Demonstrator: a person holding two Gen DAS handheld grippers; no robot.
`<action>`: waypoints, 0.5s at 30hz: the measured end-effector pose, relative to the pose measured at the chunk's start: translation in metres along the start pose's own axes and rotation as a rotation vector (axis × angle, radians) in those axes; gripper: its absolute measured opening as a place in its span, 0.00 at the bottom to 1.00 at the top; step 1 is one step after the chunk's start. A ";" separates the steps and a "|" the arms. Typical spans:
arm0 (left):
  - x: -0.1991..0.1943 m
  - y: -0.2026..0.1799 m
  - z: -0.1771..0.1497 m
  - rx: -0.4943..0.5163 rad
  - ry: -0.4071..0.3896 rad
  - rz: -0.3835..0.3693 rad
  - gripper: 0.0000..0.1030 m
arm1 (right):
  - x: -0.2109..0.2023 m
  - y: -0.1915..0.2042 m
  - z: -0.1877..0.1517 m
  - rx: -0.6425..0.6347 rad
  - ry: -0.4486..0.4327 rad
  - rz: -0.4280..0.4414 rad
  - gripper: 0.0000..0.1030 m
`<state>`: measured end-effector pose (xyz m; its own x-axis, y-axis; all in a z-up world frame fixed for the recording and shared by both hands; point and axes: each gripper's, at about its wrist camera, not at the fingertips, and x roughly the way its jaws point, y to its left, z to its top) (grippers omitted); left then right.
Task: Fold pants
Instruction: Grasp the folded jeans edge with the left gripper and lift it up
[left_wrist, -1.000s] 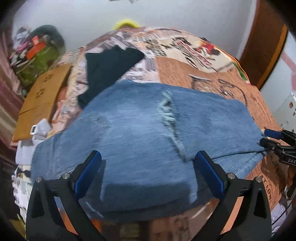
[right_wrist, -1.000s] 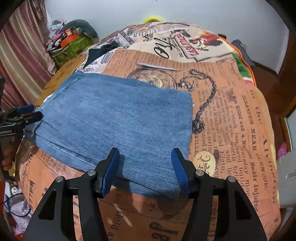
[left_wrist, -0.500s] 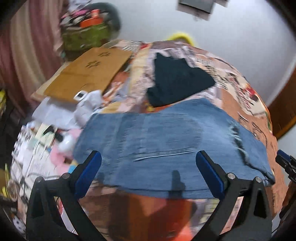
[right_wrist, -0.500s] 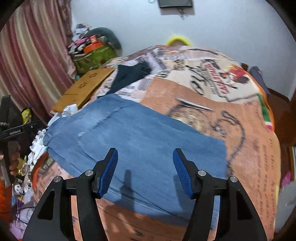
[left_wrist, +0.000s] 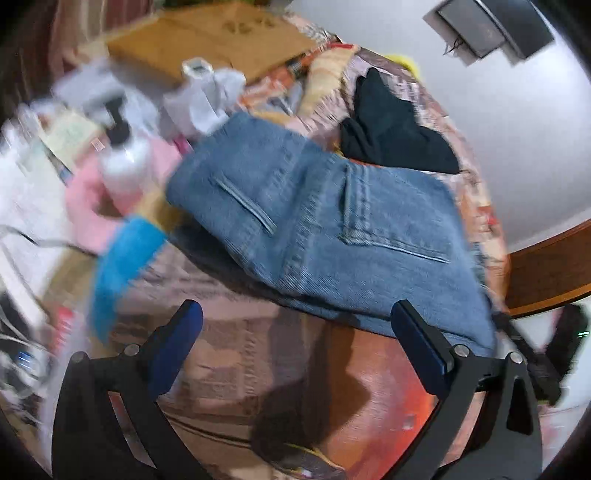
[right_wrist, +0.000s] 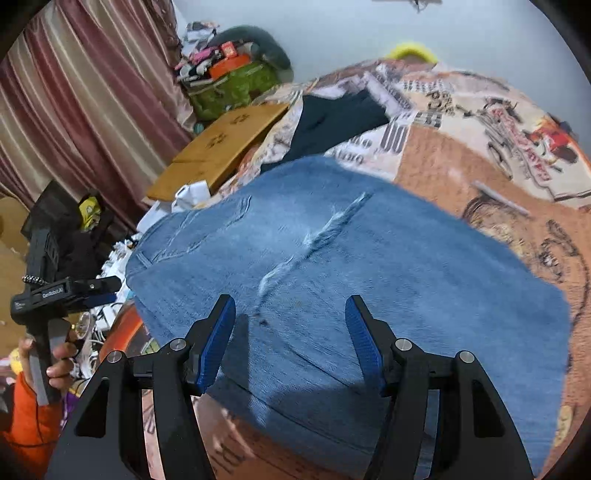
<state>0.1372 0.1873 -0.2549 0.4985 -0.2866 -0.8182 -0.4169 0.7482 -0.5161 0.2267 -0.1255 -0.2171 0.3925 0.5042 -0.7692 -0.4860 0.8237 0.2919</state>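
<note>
The jeans lie folded lengthwise on the bed, waistband end toward the left tool. Both it and the right tool, whose jaws have just been opening, stand apart and empty. I judge this a repositioning step; next, each should grip an end for the crosswise fold.

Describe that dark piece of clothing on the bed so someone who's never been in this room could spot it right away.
Start at the bed with the newspaper-print bedspread. The folded blue jeans lie across its near part. Just beyond their far edge, towards the wall, lies the dark garment, a crumpled, plain, near-black cloth, the only unpatterned dark thing on the busy print.
</note>
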 end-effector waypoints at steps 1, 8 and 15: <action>0.004 0.005 0.000 -0.031 0.023 -0.053 1.00 | 0.002 0.001 0.000 -0.004 0.003 -0.004 0.59; 0.031 0.025 0.015 -0.148 0.067 -0.175 1.00 | 0.002 0.004 -0.002 -0.020 0.015 -0.007 0.59; 0.051 0.029 0.041 -0.119 0.059 -0.111 0.71 | 0.002 0.006 -0.003 -0.027 0.007 -0.019 0.59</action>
<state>0.1818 0.2190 -0.3017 0.5025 -0.4007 -0.7661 -0.4503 0.6352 -0.6275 0.2222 -0.1203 -0.2188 0.3966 0.4862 -0.7787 -0.4997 0.8259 0.2612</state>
